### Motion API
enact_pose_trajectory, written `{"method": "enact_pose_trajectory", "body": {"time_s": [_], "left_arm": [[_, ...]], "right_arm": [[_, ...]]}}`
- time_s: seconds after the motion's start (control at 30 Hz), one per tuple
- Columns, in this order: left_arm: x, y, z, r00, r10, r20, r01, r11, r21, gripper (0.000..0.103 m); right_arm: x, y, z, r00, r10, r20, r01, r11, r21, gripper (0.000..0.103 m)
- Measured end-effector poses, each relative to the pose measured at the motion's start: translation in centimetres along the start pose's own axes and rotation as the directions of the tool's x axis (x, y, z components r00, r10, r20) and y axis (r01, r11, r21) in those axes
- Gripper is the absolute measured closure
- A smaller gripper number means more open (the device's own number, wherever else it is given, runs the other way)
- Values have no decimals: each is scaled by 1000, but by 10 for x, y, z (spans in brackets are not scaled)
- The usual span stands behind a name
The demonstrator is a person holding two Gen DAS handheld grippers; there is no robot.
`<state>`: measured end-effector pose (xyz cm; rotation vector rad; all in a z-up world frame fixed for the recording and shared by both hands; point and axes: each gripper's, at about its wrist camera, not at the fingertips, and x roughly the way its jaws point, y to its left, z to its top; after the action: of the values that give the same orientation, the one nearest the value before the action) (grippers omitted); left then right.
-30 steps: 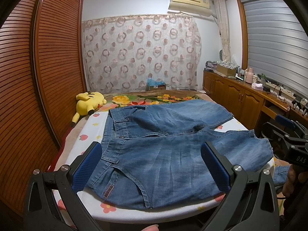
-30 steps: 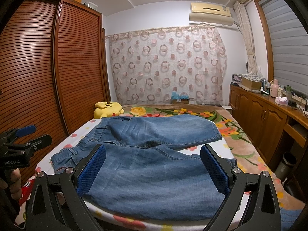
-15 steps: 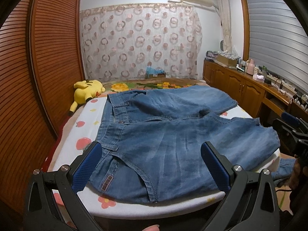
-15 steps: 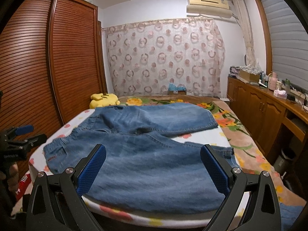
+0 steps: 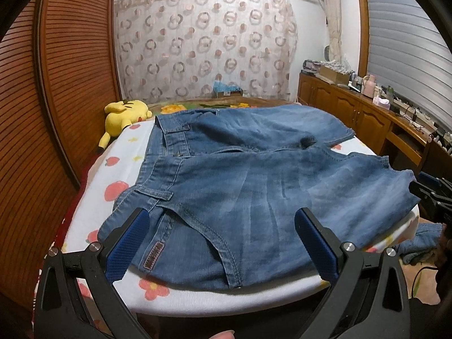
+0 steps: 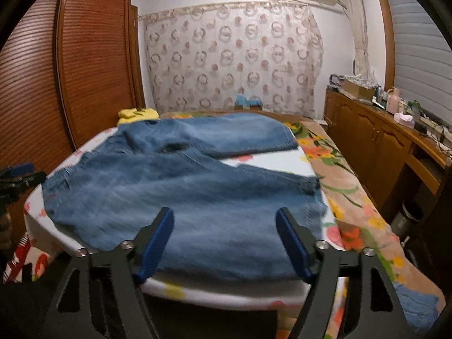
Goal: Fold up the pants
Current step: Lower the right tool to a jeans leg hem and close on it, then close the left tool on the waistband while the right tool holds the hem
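Blue denim pants (image 5: 240,183) lie flat on a white fruit-print pad (image 5: 113,169), waistband to the left, legs running right. In the left wrist view my left gripper (image 5: 221,214) hovers open over the near waist corner, by the brown label (image 5: 154,255), with no cloth between its pads. From the right wrist view the pants (image 6: 169,186) spread over the pad (image 6: 268,158). My right gripper (image 6: 224,212) sits low over the near leg. Its jaws are closing, and the pads do not press on the denim. Each gripper shows at the other view's edge (image 5: 432,195) (image 6: 17,175).
A yellow plush toy (image 5: 124,115) rests at the pad's far left. Louvred wooden wardrobe doors (image 5: 70,84) stand on the left, and a cluttered wooden cabinet (image 6: 381,141) runs along the right. A floral blanket (image 6: 339,175) covers the bed's right side, with a bin (image 6: 409,217) beside it.
My left gripper sank and came nearer the pants' waist corner. My right gripper shifted closer over the near leg, and its jaws narrowed from fully wide.
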<state>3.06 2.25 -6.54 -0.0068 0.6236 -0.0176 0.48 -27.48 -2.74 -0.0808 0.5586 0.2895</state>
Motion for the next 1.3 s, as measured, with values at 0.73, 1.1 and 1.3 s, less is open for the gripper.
{"method": "enact_pose_trajectory", "body": {"time_s": [0.73, 1.1, 1.3], "left_arm": [[21, 7, -15, 998, -10, -61, 9, 1000, -11, 0], [29, 51, -23, 997, 30, -76, -34, 998, -58, 0], [34, 78, -27, 994, 56, -90, -64, 994, -86, 2]], "right_arm": [[-16, 18, 26, 987, -22, -161, 23, 1000, 6, 47], [-27, 25, 45, 991, 47, -128, -51, 998, -27, 89], [-41, 23, 50, 996, 64, -58, -66, 997, -27, 91]]}}
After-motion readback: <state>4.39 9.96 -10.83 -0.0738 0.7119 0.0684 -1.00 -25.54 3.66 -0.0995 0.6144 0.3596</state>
